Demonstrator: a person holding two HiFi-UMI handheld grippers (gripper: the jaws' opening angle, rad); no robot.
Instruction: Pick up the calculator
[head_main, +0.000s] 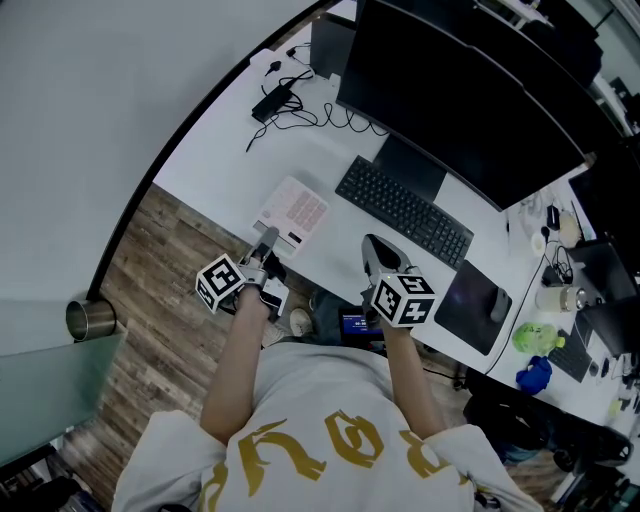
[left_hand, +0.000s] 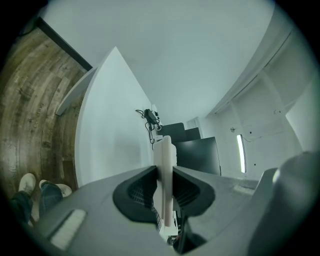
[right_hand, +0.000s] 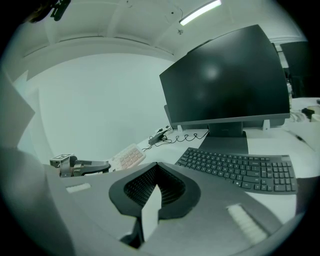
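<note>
A white calculator (head_main: 293, 211) with pink keys is at the front edge of the white desk (head_main: 220, 160), left of the keyboard. My left gripper (head_main: 263, 247) is shut on its near end. In the left gripper view the calculator (left_hand: 164, 155) shows edge-on between the two dark pads of the left gripper (left_hand: 164, 192). Whether it rests on the desk or hangs just above it, I cannot tell. My right gripper (head_main: 379, 256) hovers over the desk's front edge near the keyboard, shut with nothing held. From the right gripper (right_hand: 152, 200) view, the calculator (right_hand: 128, 156) lies to the left with the left gripper (right_hand: 82, 166) on it.
A black keyboard (head_main: 405, 210) sits before a large monitor (head_main: 470, 90). A mouse (head_main: 497, 303) lies on a dark pad (head_main: 470, 305) at the right. Cables and a power adapter (head_main: 272, 100) lie at the back left. A metal cylinder (head_main: 90, 320) stands on the wooden floor.
</note>
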